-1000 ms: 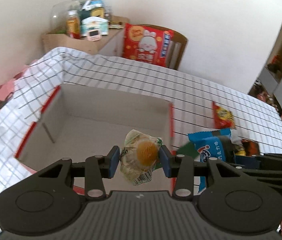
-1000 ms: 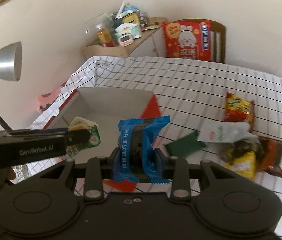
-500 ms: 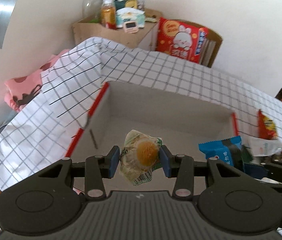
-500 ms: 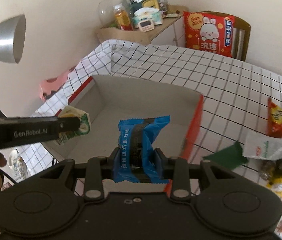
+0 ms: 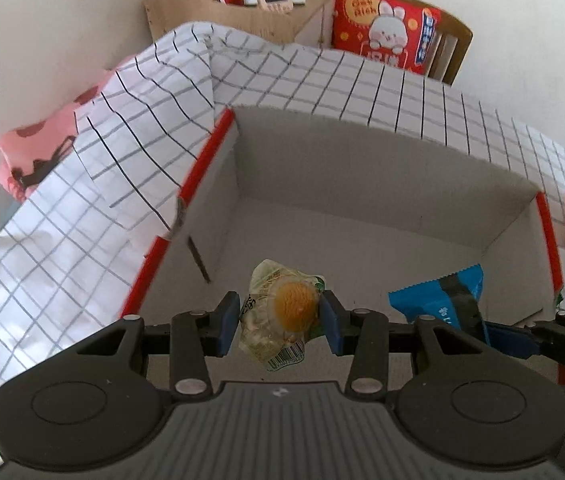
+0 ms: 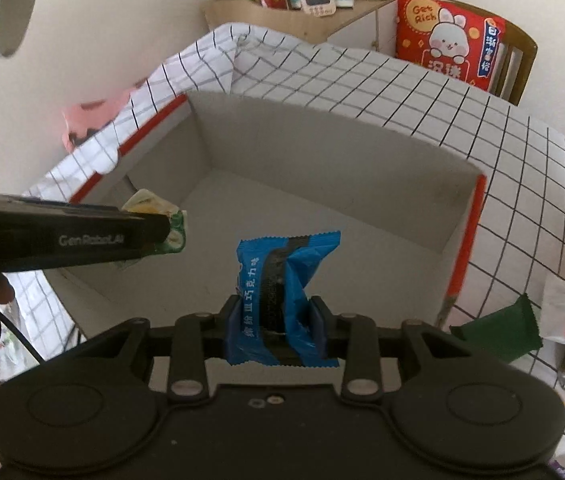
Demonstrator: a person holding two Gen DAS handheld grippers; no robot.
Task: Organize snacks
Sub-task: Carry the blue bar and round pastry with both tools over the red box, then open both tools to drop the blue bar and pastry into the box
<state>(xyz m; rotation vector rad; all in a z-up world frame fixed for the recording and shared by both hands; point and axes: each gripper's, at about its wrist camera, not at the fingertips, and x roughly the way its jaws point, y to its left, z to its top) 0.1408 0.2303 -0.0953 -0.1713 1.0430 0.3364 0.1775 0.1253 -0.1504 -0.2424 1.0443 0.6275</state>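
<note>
Left wrist: left tool pinches jelly cup — right tool grips blue packet.

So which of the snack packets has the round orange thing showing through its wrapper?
The clear crinkly packet clamped in the left gripper over the cardboard box. The right gripper holds an opaque blue packet.

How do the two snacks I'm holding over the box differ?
The clear packet in the left gripper is crinkled, see-through, showing a round orange piece; the blue packet in the right gripper is opaque blue with a black band. Both hang clamped above the cardboard box.
</note>
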